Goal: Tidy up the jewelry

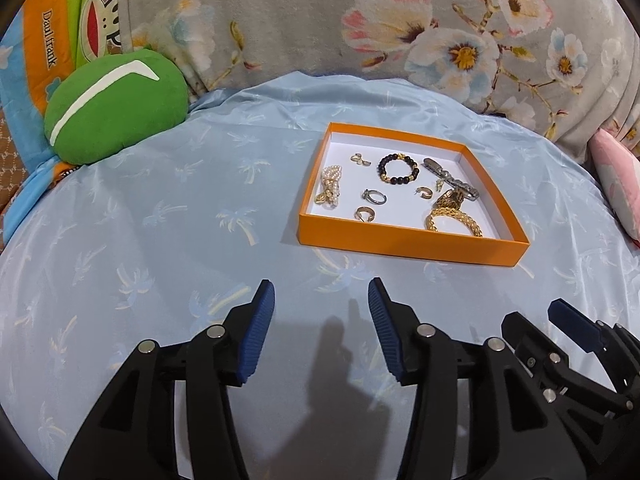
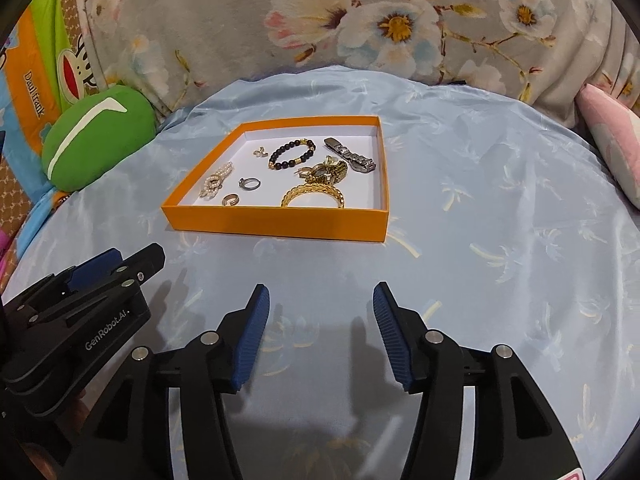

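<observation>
An orange tray (image 1: pixel 404 246) with a white floor lies on the light blue sheet; it also shows in the right wrist view (image 2: pixel 280 222). In it lie a black bead bracelet (image 1: pixel 398 168), a gold chain bracelet (image 1: pixel 454 222), a pearl piece (image 1: pixel 331 190), a silver ring (image 1: pixel 375 197), gold earrings (image 1: pixel 365 214) and a metal watch (image 1: pixel 452 180). My left gripper (image 1: pixel 321 294) is open and empty, short of the tray's near wall. My right gripper (image 2: pixel 320 298) is open and empty, also short of the tray, and shows at the left wrist view's right edge (image 1: pixel 568 320).
A green round cushion (image 1: pixel 116 106) lies at the back left. A grey floral quilt (image 1: pixel 360 20) rises behind the tray. A pink pillow (image 1: pixel 618 184) lies at the right edge. The blue sheet (image 1: pixel 180 220) spreads left of the tray.
</observation>
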